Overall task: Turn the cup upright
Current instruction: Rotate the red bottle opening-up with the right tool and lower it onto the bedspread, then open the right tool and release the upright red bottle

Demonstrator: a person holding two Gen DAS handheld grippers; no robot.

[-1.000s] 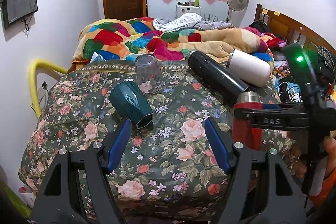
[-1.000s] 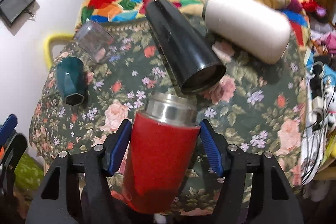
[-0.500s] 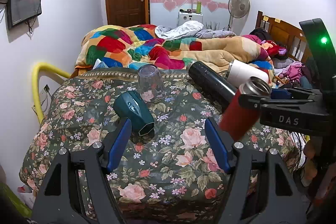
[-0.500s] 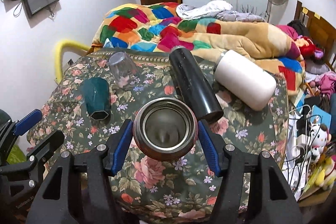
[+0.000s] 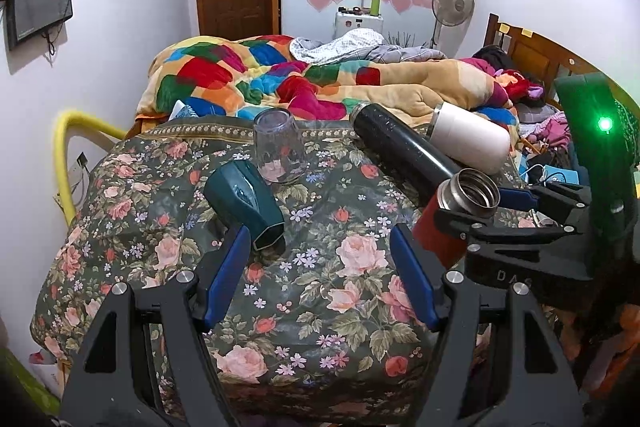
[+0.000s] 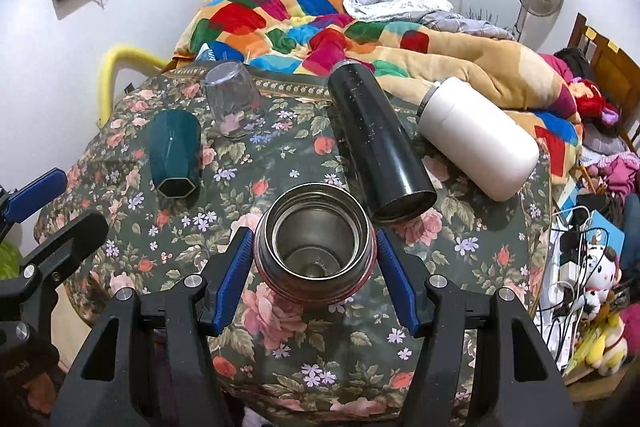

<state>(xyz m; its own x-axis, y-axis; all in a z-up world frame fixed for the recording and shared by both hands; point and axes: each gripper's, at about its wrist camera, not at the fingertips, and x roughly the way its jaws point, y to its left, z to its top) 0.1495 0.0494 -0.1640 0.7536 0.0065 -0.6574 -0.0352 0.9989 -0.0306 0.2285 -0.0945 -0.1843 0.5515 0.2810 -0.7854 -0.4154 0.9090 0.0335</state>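
My right gripper (image 6: 314, 267) is shut on a red steel-lined cup (image 6: 316, 251), its open mouth facing up and toward the camera; it also shows in the left wrist view (image 5: 456, 215), tilted, just above the floral table cover. My left gripper (image 5: 316, 267) is open and empty over the cover's front. A teal faceted cup (image 5: 248, 203) lies on its side near the left fingertip. A clear glass (image 5: 278, 147) stands upside down behind it. A black flask (image 6: 380, 147) and a white flask (image 6: 480, 139) lie on their sides.
The floral cover (image 5: 332, 307) drapes a small table against a bed with a patchwork quilt (image 5: 248, 75). A yellow rail (image 5: 68, 147) is at the left. Cables and toys (image 6: 588, 267) crowd the right side.
The red cup turned from mouth-down, through tilted, to mouth-up in my right gripper and came lower toward the cover. My left gripper stayed open and shifted only slightly.
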